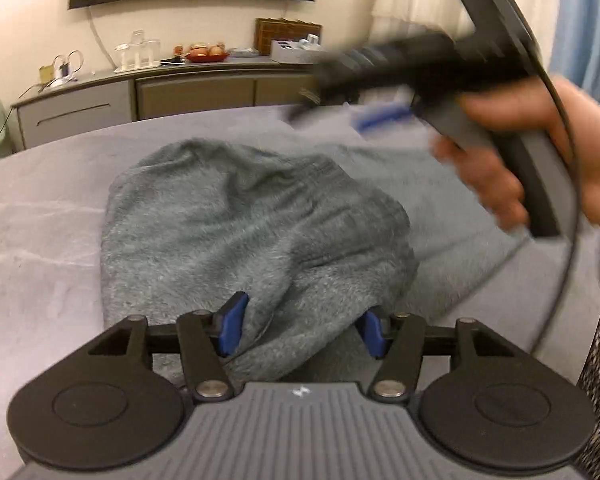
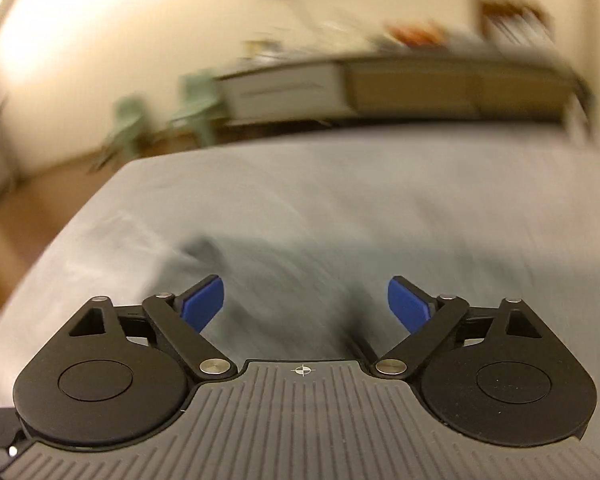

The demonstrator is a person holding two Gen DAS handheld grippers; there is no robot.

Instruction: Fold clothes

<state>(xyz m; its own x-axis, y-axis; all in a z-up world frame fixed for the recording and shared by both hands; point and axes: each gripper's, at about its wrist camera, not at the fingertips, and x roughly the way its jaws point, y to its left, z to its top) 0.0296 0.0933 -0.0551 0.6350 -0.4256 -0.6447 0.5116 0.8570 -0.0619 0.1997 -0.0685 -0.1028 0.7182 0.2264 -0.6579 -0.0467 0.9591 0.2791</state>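
Now left tool [image 1: 300, 330] straddles sweater [image 1: 252, 232].

Grey fleecy garment [image 1: 236, 224], bunched.
Lay rumpled in soft folds on pale bed sheet, near edge raised, far part spread flat.

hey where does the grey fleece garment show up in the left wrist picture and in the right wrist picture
Left wrist view: the grey fleece garment fills the middle, bunched on the bed sheet, its near edge between the open left gripper.
Right wrist view: only a blurred dark patch ahead of the open right gripper; probably the garment, too smeared to confirm.
Shared landmark: the long sideboard against the far wall.
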